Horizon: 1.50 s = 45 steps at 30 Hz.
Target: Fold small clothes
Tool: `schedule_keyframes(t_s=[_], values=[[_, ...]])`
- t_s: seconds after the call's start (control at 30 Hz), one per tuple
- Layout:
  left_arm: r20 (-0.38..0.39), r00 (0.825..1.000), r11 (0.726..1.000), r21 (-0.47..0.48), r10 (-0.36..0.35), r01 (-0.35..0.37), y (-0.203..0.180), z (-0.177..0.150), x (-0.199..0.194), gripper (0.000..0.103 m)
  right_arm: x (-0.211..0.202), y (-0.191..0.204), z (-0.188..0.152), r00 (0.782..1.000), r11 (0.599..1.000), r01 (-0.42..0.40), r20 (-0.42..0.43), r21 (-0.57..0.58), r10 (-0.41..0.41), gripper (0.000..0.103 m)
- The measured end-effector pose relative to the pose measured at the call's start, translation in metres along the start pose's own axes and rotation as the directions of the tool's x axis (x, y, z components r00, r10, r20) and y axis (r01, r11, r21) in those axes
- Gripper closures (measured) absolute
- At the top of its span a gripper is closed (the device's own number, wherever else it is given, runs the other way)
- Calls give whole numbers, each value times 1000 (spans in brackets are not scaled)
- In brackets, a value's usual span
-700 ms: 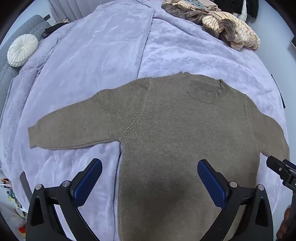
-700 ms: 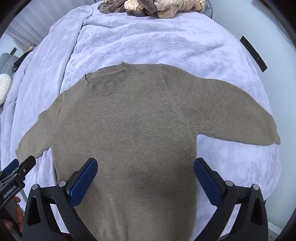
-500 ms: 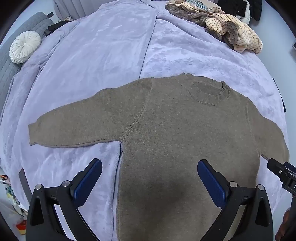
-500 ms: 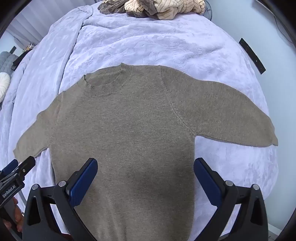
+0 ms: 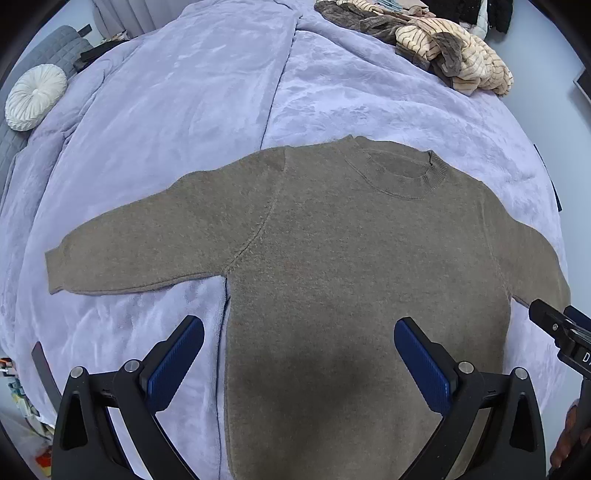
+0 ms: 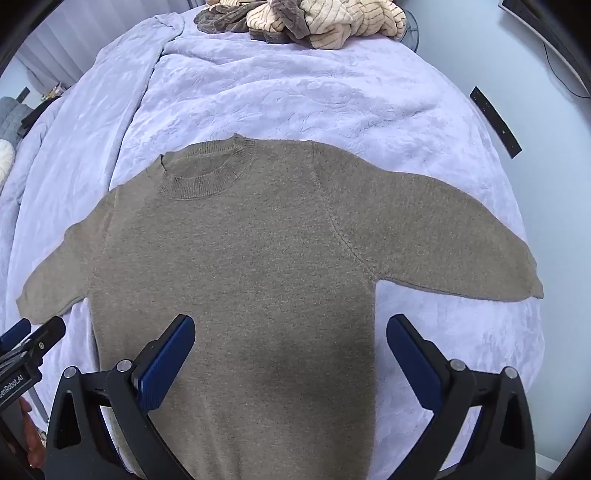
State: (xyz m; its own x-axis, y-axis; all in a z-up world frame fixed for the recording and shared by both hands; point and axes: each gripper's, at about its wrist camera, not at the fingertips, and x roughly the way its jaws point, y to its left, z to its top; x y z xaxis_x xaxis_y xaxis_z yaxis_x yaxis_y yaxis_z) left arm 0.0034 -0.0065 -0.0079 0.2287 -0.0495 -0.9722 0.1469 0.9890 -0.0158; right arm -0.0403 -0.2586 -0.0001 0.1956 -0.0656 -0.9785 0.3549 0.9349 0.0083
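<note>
A small olive-brown knit sweater (image 5: 332, 258) lies flat, face up, on a lavender blanket (image 5: 184, 92), collar away from me and both sleeves spread out. It also shows in the right wrist view (image 6: 258, 258). My left gripper (image 5: 299, 354) is open and empty, hovering above the sweater's lower left side. My right gripper (image 6: 291, 350) is open and empty above the lower right body. The tip of the right gripper (image 5: 554, 328) shows at the left view's right edge, and the tip of the left gripper (image 6: 33, 339) at the right view's left edge.
A pile of striped cream and brown clothes (image 5: 443, 48) lies at the far end of the bed, also in the right wrist view (image 6: 314, 22). A round white cushion (image 5: 33, 96) sits on a grey sofa at the far left. The bed's right edge (image 6: 517, 184) meets a pale wall.
Both grippers have shifted slightly, so the sweater sits a little lower and nearer in both views. The sweater has not moved and both grippers remain open.
</note>
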Motion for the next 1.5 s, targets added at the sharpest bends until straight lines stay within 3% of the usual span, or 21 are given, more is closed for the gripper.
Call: schedule_keyframes(t_s=[0.8, 1.5], values=[[45, 999, 1000, 9, 22, -23, -1, 1, -5, 0, 0, 2, 1, 1000, 1000, 4, 3, -8, -3, 0], [28, 1000, 1000, -6, 5, -5, 1, -1, -2, 0, 1, 2, 0, 1000, 1000, 8, 5, -8, -8, 0]])
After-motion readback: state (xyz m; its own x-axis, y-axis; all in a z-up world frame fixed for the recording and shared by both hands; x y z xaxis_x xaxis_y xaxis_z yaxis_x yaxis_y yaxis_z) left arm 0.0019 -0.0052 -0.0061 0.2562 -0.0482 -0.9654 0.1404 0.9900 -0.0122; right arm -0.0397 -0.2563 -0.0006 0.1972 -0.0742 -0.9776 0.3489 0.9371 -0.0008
